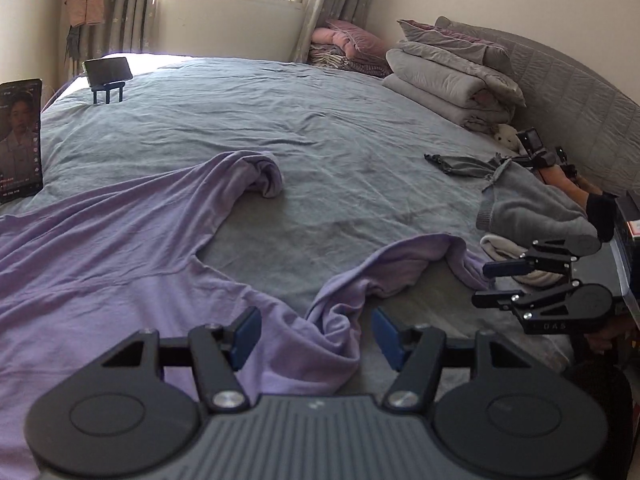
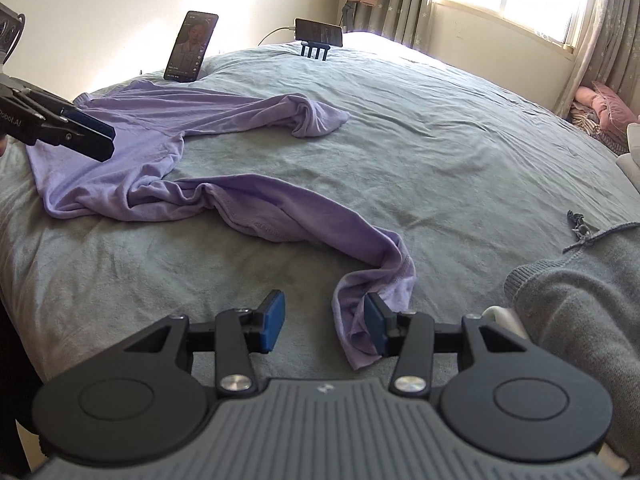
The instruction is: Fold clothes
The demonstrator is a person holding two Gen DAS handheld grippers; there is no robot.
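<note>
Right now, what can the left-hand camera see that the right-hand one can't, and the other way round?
Only the left wrist view shows the stack of folded grey bedding against the headboard, and a small white plush toy below it.

Only the right wrist view shows the white cable plugged into the phone on the stand.

Both show the purple long-sleeved top spread on the grey bed sheet, the upright phone playing a video, the grey knit garment, and both open grippers: left gripper, right gripper.

Shirt (image 2: 168, 140) spread on bed (image 2: 440, 140), phones (image 2: 192, 46) behind — folded bedding (image 1: 448, 80) far right
</note>
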